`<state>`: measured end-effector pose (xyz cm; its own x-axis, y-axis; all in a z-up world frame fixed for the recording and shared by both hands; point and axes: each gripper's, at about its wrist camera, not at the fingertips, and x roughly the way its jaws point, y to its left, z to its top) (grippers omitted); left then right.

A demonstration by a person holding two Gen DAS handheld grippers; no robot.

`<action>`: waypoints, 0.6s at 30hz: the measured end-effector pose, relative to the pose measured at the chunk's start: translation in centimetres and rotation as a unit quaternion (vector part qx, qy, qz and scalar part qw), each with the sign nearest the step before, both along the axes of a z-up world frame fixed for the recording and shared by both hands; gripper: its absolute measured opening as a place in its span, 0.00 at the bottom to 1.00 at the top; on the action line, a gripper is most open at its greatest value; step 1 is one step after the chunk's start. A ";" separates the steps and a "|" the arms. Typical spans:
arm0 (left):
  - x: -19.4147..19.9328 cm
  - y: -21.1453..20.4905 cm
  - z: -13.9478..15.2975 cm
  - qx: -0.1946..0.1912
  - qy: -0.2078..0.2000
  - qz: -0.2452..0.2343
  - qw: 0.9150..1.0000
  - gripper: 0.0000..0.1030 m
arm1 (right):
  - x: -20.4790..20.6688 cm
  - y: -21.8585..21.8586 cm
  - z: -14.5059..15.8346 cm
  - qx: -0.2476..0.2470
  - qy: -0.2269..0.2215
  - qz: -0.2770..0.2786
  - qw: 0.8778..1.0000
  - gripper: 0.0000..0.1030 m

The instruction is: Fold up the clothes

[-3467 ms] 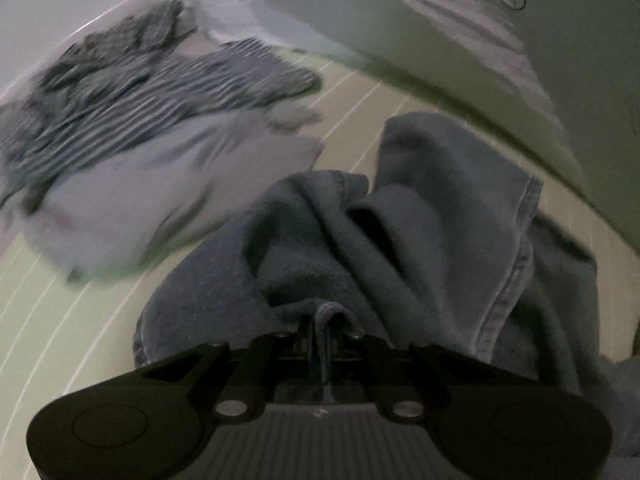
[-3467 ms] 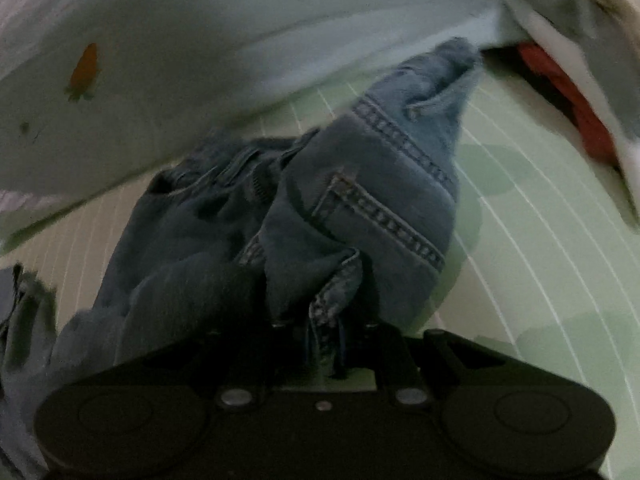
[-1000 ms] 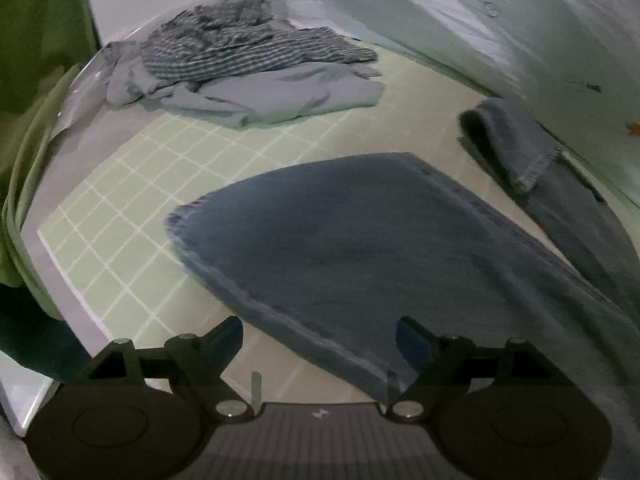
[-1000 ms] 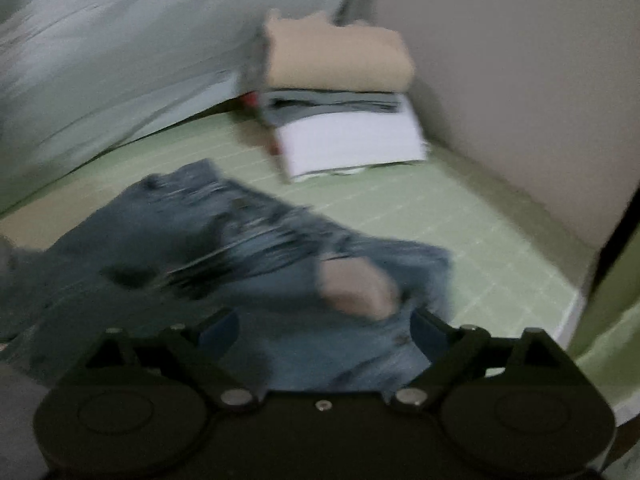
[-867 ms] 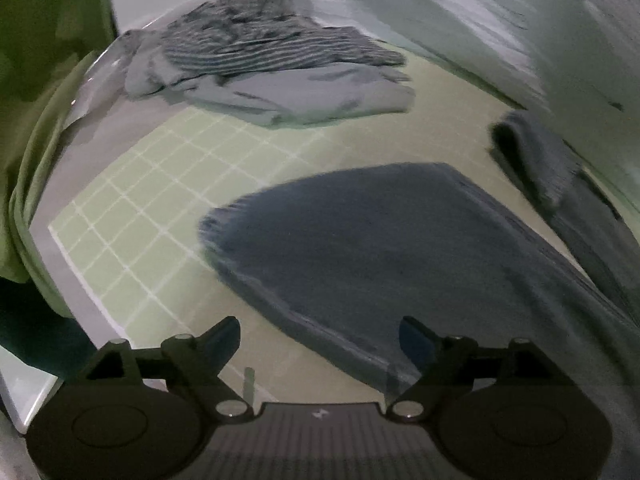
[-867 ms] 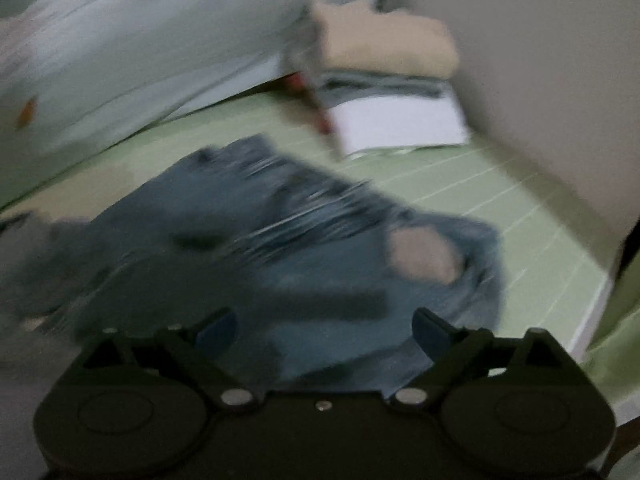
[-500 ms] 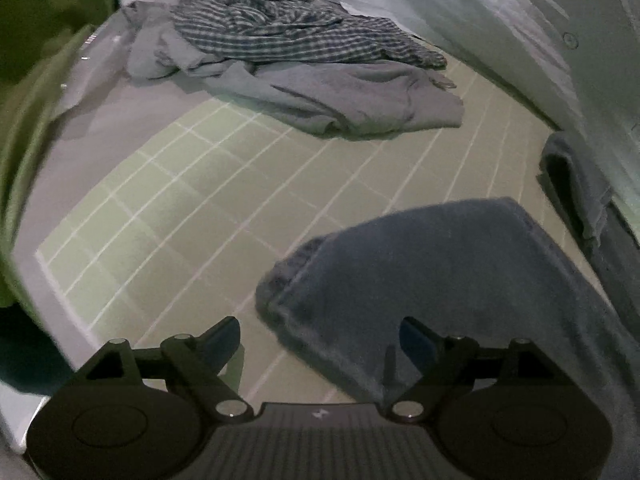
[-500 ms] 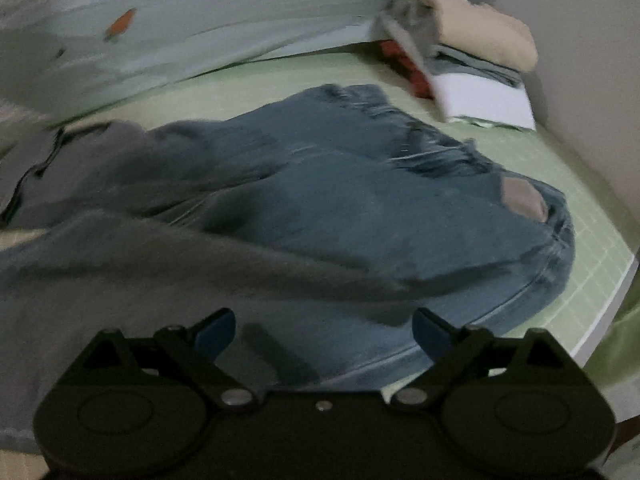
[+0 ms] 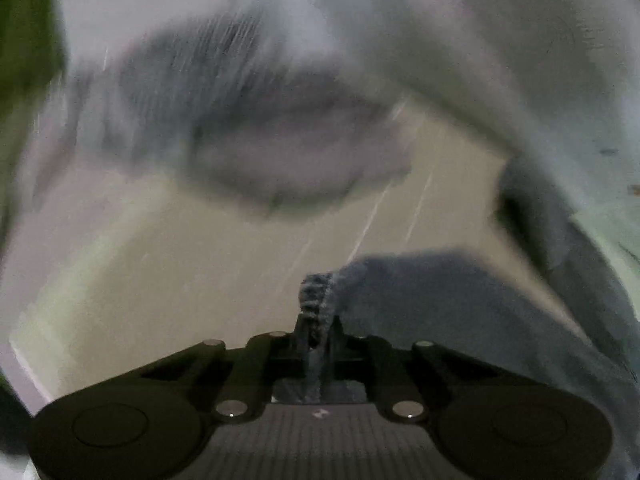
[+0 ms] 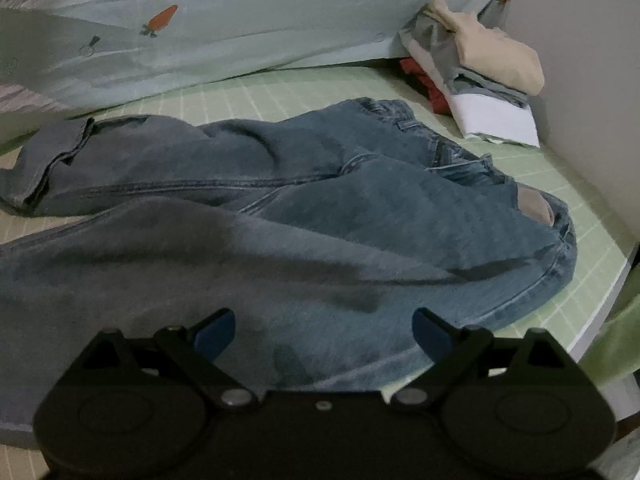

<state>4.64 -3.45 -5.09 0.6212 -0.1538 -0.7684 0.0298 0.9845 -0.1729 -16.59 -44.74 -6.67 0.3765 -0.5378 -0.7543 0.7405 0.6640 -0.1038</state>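
left gripper [image 9: 318,334] pinching jeans [image 10: 320,216] hem, right gripper [image 10: 323,330] spread

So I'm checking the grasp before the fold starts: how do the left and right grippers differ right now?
The left gripper is shut, pinching the hem of the jeans; the right gripper has its jaws spread wide and holds nothing. The left wrist view is smeared with motion blur; the right wrist view is sharp. Both sit low over the same jeans.

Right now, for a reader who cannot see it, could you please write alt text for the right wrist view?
A pair of blue jeans lies spread on a green grid mat, with the open right claw over one leg, holding nothing. Behind, a stack of folded clothes sits by the wall, beside pale bedding with a carrot print.
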 end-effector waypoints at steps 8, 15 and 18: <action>-2.9 -0.2 4.8 0.029 -0.059 0.004 0.998 0.11 | 0.4 -0.8 -0.3 0.001 0.009 0.010 1.000 0.93; -3.2 5.7 -5.2 0.053 0.117 0.099 0.987 0.35 | 0.9 -0.7 -0.8 0.004 0.023 0.029 0.999 0.93; -2.8 7.2 -4.7 0.009 0.097 0.113 0.989 0.56 | 1.1 -0.2 -0.9 0.004 0.032 0.034 0.999 0.93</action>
<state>1.83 3.70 -9.81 0.4788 -0.0128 -0.8778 -0.2223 0.9655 -0.1354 -15.48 -44.98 -7.61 0.3633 -0.5068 -0.7818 0.6853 0.7138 -0.1443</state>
